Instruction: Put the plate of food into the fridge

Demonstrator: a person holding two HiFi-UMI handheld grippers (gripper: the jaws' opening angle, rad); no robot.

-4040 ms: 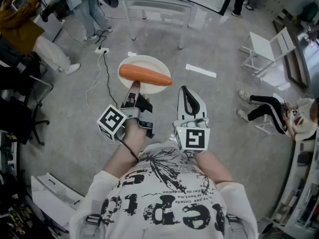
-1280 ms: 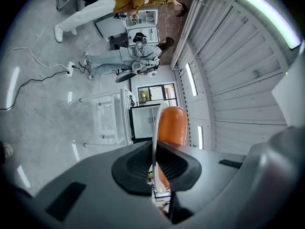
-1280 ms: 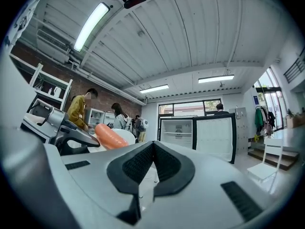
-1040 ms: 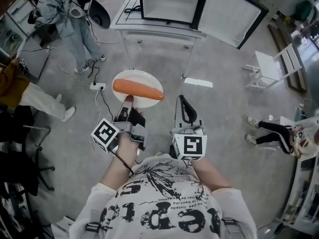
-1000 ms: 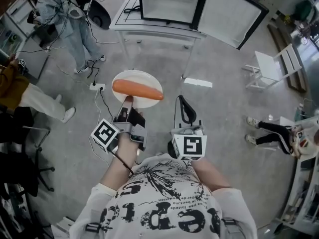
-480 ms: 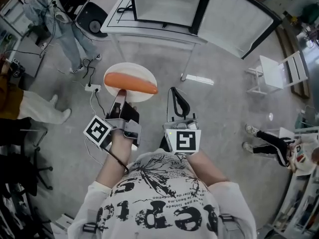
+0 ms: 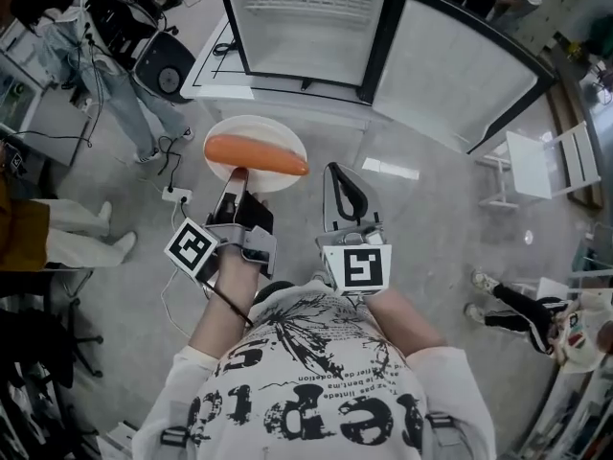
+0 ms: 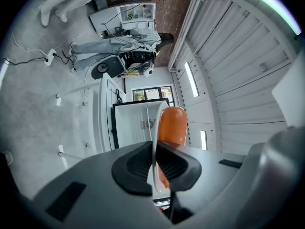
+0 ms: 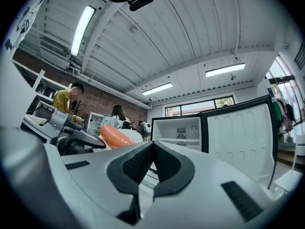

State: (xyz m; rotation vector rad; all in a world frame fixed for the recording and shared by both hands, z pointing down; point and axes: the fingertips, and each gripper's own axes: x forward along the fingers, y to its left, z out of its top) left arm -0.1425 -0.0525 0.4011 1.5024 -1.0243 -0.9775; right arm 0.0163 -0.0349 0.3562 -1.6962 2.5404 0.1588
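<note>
A white plate [image 7: 251, 128] carries one long orange carrot [image 7: 257, 154]. My left gripper [image 7: 237, 174] is shut on the plate's near rim and holds it level in the air. In the left gripper view the plate [image 8: 154, 128] shows edge-on between the pads, with the carrot [image 8: 171, 125] beside it. My right gripper [image 7: 342, 175] is shut on nothing, to the right of the plate. The fridge [image 7: 306, 22] stands open straight ahead, its white inside bare, its door [image 7: 460, 75] swung to the right. It shows in the right gripper view too, as the fridge [image 9: 178, 130].
The fridge sits on a low white table [image 7: 215, 75]. People stand at the far left [image 7: 96, 46]. A power strip and cables [image 7: 177, 195] lie on the grey floor. A white chair [image 7: 546, 161] is at the right, and a seated person's legs [image 7: 503, 305] lower right.
Both grippers and the plate with the carrot have moved forward toward the fridge, which now looms larger and nearer at the top. The left grip on the rim is unchanged.
</note>
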